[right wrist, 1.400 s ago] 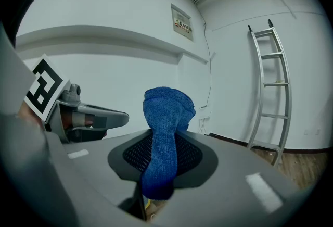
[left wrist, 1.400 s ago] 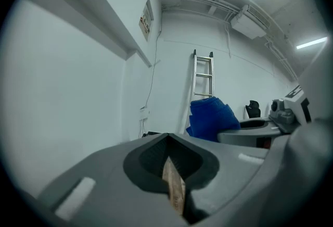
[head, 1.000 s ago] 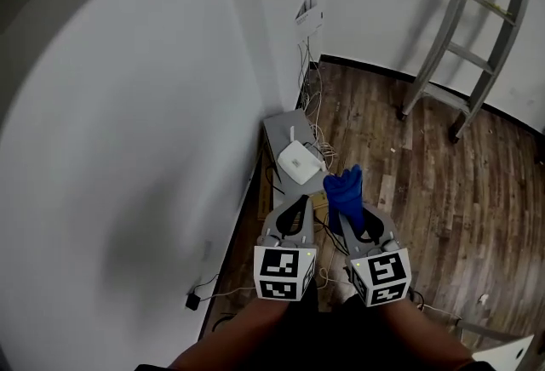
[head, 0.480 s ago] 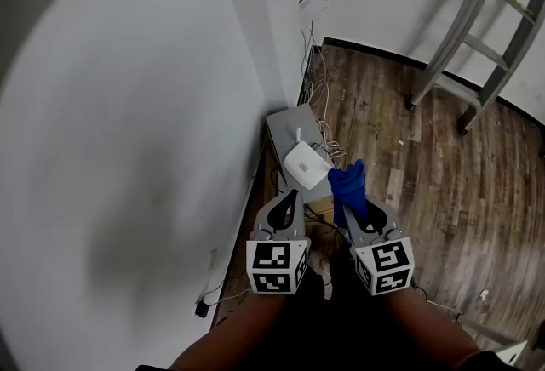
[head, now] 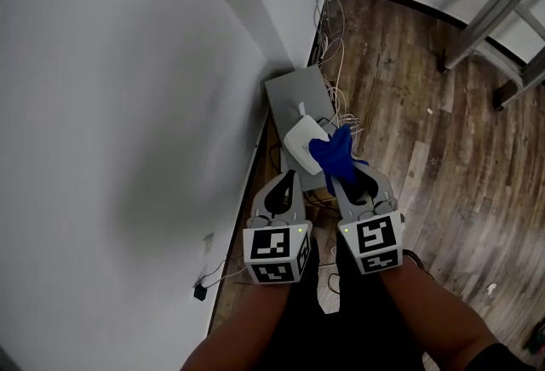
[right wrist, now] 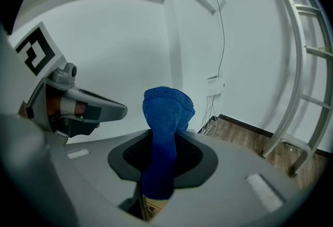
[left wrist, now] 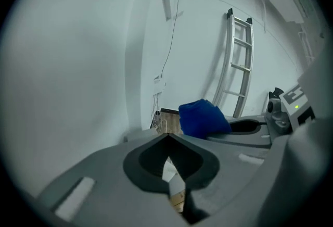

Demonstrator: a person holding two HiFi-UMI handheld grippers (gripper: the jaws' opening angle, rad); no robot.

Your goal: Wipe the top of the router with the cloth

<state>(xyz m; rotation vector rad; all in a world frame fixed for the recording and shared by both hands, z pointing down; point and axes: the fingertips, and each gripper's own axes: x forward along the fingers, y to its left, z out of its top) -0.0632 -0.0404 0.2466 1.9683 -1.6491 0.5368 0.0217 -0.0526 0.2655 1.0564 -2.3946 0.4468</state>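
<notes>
the bunched blue terry cloth stands pinched in the right gripper, over the near edge of the white rounded-square plastic router, which sits on a grey box. the left gripper is closed and empty.

Close wall left of router, cables behind, open floor right

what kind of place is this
Probably a bare indoor room corner, maybe a utility spot: plain white walls, brown wood-plank floor, a silver metal ladder leaning on the wall, and loose white cables by a small white square router.
</notes>
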